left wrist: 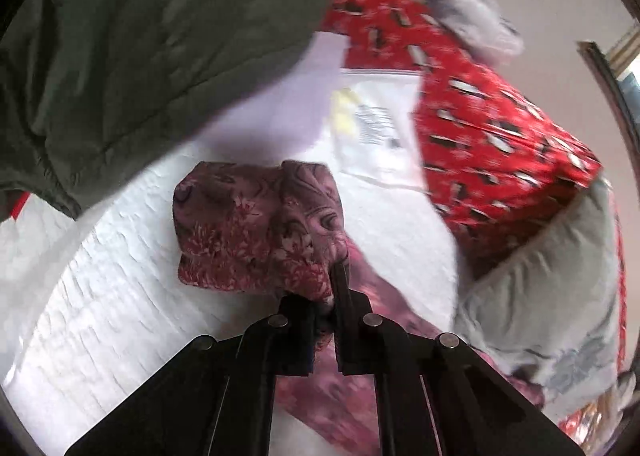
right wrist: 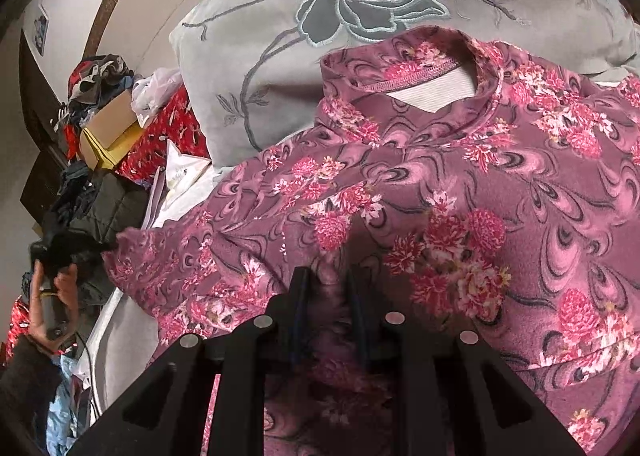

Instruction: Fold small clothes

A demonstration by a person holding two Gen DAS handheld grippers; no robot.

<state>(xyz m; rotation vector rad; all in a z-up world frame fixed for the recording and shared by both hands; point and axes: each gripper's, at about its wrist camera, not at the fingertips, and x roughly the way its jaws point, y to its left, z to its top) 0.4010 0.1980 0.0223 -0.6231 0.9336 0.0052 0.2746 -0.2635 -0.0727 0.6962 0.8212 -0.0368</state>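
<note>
A pink-purple floral top [right wrist: 460,184] lies spread on the white bed, neckline toward a grey pillow. My left gripper [left wrist: 334,284] is shut on the end of its sleeve [left wrist: 256,228] and holds the cuff lifted above the white sheet [left wrist: 100,316]. In the right wrist view the left gripper [right wrist: 60,252] shows at the far left, in a hand, at the sleeve's tip. My right gripper [right wrist: 326,276] sits on the body of the top with a ridge of fabric between its fingers; the jaws stand close together on that fold.
A dark green quilted jacket [left wrist: 140,56] lies at the upper left. A red patterned box [left wrist: 492,144] and a plastic packet [left wrist: 372,128] lie ahead. The grey embroidered pillow [right wrist: 360,16] sits behind the top. Cardboard boxes and piled clothes [right wrist: 104,112] stand beside the bed.
</note>
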